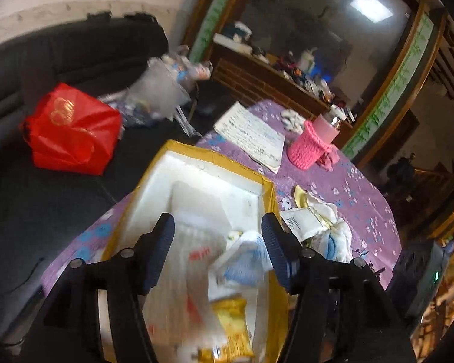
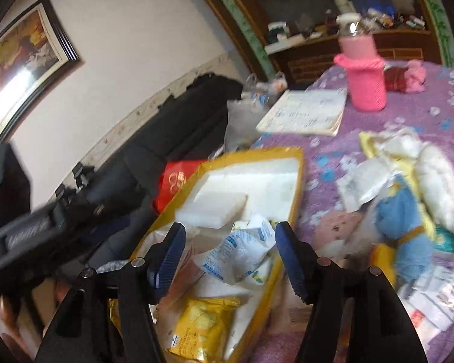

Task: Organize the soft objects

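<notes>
A foam-lined box with yellow taped edges (image 1: 215, 155) (image 2: 269, 152) stands on the purple flowered tablecloth. Inside lie a white-and-blue soft pack (image 1: 245, 257) (image 2: 242, 248), a yellow packet (image 1: 230, 326) (image 2: 202, 326) and a clear bag with red print (image 1: 193, 272). My left gripper (image 1: 217, 224) hangs open over the box, its pads touching nothing. My right gripper (image 2: 230, 230) is open too, above the white-and-blue pack, which lies loose below its fingers. A pile of soft cloths and packets (image 1: 317, 224) (image 2: 402, 187) lies on the table right of the box.
A bottle in a pink knitted cover (image 1: 308, 145) (image 2: 367, 81) and an open notebook (image 1: 251, 136) (image 2: 305, 112) sit behind the box. A red bag (image 1: 72, 130) lies on the dark sofa to the left. The left gripper's blurred body (image 2: 30, 233) shows at the left edge.
</notes>
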`<state>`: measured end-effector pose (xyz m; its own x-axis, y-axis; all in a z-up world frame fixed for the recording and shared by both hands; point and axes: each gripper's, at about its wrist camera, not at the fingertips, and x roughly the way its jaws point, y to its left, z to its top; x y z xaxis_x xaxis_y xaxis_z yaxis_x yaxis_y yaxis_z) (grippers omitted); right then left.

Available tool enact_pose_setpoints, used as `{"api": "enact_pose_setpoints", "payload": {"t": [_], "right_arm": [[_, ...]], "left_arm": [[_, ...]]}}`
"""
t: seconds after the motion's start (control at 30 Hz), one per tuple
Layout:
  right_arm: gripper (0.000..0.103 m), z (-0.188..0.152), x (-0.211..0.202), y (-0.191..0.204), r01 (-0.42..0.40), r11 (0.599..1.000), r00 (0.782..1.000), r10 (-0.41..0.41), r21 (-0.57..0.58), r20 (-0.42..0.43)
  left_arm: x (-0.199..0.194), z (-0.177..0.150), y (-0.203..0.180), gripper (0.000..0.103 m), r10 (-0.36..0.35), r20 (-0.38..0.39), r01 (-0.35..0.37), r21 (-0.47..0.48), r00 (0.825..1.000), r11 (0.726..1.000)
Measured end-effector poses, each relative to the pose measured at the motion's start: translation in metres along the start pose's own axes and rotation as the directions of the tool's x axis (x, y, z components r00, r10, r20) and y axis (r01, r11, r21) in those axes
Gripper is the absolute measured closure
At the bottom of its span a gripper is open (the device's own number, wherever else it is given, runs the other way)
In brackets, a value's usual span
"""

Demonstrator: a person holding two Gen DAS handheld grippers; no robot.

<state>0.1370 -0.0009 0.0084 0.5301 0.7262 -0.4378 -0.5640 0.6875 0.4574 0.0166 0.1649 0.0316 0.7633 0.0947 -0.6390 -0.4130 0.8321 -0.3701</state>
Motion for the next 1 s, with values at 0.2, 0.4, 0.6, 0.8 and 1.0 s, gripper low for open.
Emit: {"api": "enact_pose_setpoints", "payload": {"t": [0.2,0.4,0.6,0.8,1.0], "right_arm": [[0.036,-0.022,-0.071,-0.027,-0.061,0.998,0.998,0.061,0.025,0.009],[0.034,-0.02,-0.113,-0.081,0.105,0.994,0.99,-0.108,-0.035,-0.086],[0.038,-0.019,-0.081,-0.122,0.123,0.992,0.972,-0.116,0.021,-0.203],[0.039,-0.019,-0.079,-0.119,0.259,0.965,0.956,-0.261,-0.028,-0.131],[0.039,-0.02,-0.075,-0.13,0.232,0.972,0.963,-0.225,0.032,-0.15]], "left_arm": [[-0.029,-0.042,-0.034,0.04,-0.116,-0.035,0.117,0.06,0.993,0.991],[-0.016,-0.071,-0.079,0.04,-0.2,-0.15,0.216,0.1,0.968,0.971],[-0.012,-0.089,-0.097,0.04,-0.201,-0.201,0.228,0.122,0.959,0.966],[-0.004,-0.104,-0.093,0.04,-0.192,-0.25,0.223,0.105,0.949,0.969],[0.003,-0.108,-0.096,0.04,-0.201,-0.271,0.234,0.098,0.941,0.967]]}}
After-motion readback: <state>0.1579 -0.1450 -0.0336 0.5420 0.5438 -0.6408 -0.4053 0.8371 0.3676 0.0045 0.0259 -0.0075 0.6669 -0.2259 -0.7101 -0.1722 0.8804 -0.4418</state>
